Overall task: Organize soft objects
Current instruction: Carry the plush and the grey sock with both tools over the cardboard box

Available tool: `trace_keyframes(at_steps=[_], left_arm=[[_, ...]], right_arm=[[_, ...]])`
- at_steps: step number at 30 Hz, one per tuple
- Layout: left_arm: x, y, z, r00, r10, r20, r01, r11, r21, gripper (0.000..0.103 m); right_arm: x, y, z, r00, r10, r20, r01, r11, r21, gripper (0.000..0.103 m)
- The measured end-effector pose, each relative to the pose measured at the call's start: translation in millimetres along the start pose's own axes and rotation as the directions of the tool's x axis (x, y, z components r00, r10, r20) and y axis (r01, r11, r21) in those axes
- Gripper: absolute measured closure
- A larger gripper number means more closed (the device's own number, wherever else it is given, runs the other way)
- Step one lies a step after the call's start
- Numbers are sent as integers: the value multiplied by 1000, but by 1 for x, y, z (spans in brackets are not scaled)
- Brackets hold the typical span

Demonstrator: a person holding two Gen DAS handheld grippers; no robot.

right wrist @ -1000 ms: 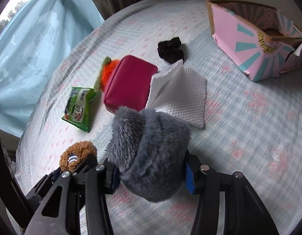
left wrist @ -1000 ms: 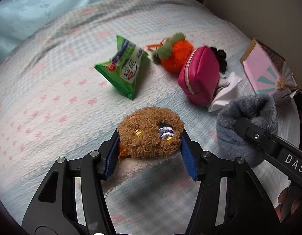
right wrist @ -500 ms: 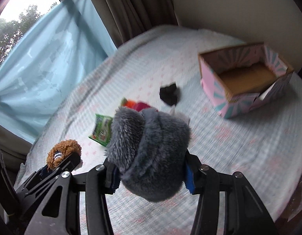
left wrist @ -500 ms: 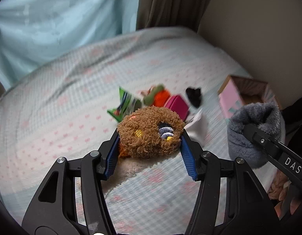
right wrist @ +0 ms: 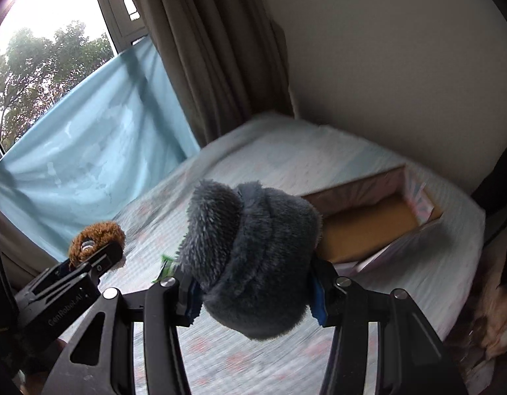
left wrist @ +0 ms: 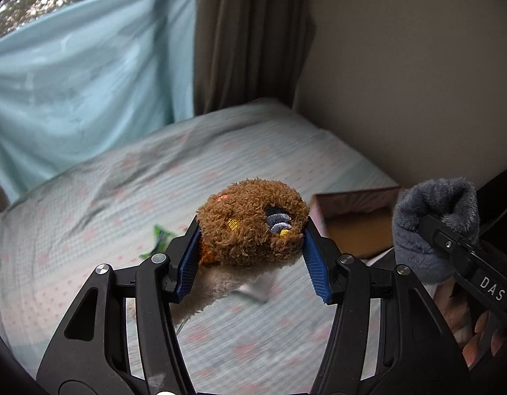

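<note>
My left gripper (left wrist: 251, 263) is shut on a brown curly plush toy (left wrist: 250, 222), held well above the bed. My right gripper (right wrist: 253, 291) is shut on a grey fluffy plush (right wrist: 253, 256), also lifted; this plush also shows at the right of the left wrist view (left wrist: 427, 227). The brown toy shows at the left of the right wrist view (right wrist: 95, 238). An open pink cardboard box (right wrist: 368, 223) sits on the bed at the right, past the grey plush; it also shows in the left wrist view (left wrist: 355, 220). The other soft items are mostly hidden behind the held toys.
A green snack packet (left wrist: 159, 242) peeks out on the checked bedspread (left wrist: 88, 230); it also shows in the right wrist view (right wrist: 166, 268). A blue cloth (right wrist: 88, 151), brown curtain (right wrist: 214, 49) and beige wall (right wrist: 385, 65) stand behind the bed.
Both grippers have risen and tilted up with their toys; the bed items have dropped low and out of sight, and the window, curtain and wall have come into view.
</note>
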State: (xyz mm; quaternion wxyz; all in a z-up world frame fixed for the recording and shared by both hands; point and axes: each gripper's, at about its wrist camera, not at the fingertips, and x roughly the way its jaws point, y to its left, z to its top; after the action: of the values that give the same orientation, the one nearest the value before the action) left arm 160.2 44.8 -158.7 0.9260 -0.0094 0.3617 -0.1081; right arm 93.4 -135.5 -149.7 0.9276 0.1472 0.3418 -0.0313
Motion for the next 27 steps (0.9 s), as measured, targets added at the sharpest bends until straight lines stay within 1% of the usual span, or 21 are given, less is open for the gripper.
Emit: trace_keyframes(at_steps=[4,6,9,13,18,21,24,25,27], left_arm=[[12,-49,13,1000,-16,-8,16,1000,-8,50],[27,-77,19,1000,-18,-22,17,1000,-14,50],[51,-109,24,999,-23,-49,22,999,-25,50],[92,-156,26,995,-21,-93,19,1000,-25,50],[151,-194,20,987,-18,-158,12,999,-40,50],[190,-211,12,977,-7,-212,-1,999,-38,50],[228,-228,0,960,5,-280,-14,999,-30,50],[239,-229,-3,952,10,-306,-18,1000,-25,50],[268,-236,-10,926,13,-378,-22,1000,-19,50]], right_arm=[[-3,-37,29,1000,-12,4,13,999,-46,56],[0,-55,40,1000,-17,-1,17,998,-63,56],[12,-86,57,999,-30,-27,27,995,-94,56],[39,-129,74,997,-46,-67,37,991,-127,56],[83,-173,85,988,-63,-143,41,988,-150,56],[112,-192,86,979,-68,-192,36,986,-164,56],[148,-210,85,961,-61,-268,19,987,-160,56],[159,-216,86,954,-59,-295,13,988,-154,56],[185,-230,83,931,-59,-361,9,990,-139,56]])
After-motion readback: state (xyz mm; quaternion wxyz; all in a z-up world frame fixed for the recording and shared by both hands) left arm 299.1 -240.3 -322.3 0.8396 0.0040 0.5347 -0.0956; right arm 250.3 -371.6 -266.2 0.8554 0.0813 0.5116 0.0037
